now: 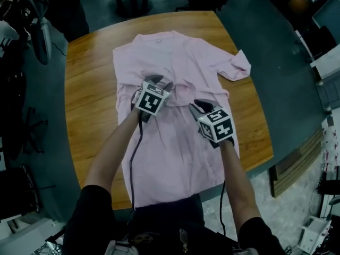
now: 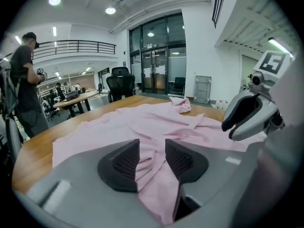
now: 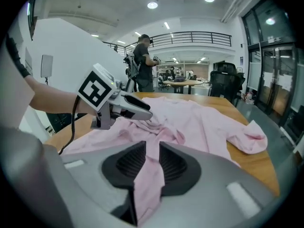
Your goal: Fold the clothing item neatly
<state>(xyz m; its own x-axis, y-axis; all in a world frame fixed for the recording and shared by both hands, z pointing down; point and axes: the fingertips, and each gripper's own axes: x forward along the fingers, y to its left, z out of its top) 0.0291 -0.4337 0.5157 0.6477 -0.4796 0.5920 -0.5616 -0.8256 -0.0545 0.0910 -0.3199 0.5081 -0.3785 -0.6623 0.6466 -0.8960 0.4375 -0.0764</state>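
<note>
Pinching a fold of the pink shirt (image 1: 180,62) in our right gripper (image 3: 152,161), we hold our left gripper (image 2: 152,156) partly open, cloth loose between its pads (image 2: 122,163); the shirt lies spread on the table (image 1: 87,94)

The left forearm (image 1: 114,153) and right forearm (image 1: 236,169) reach from the bottom edge to mid-frame. The jaws of the left gripper (image 1: 159,82) stand apart around the shirt (image 1: 175,52); the right gripper (image 1: 198,105) pinches it.
</note>
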